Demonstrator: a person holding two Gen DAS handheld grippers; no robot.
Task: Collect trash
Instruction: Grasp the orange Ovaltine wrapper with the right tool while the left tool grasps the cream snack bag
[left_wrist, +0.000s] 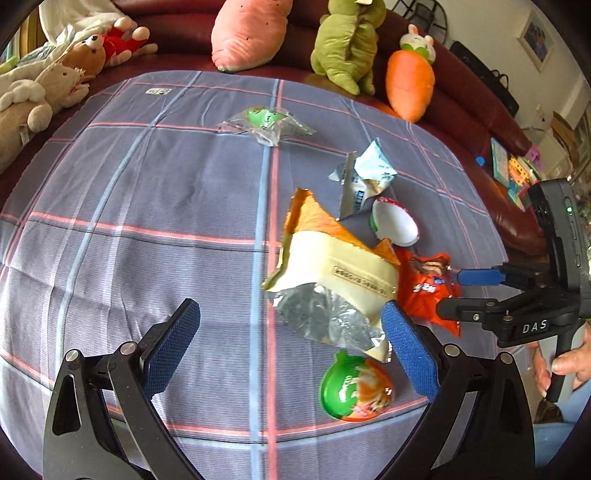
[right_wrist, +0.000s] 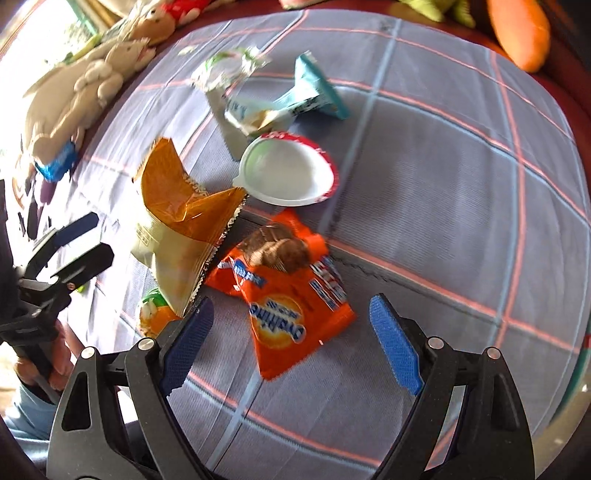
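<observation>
The orange wrapper lies between the right gripper's spread fingers, untouched. The left gripper gapes too. Bare cloth lies rightward.

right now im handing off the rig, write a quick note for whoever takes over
Left gripper: open, empty, over the yellow-and-orange bag.
Right gripper: open, empty, poised around the orange snack wrapper, pads not touching it.
Trash on the plaid cloth: white egg-shaped shell, teal-and-white wrapper, clear wrapper with green print, green-and-orange egg capsule.
Done: nothing held yet; no bin in view.
Left: every piece still needs collecting; the orange wrapper looks like the likely first grab.
</observation>
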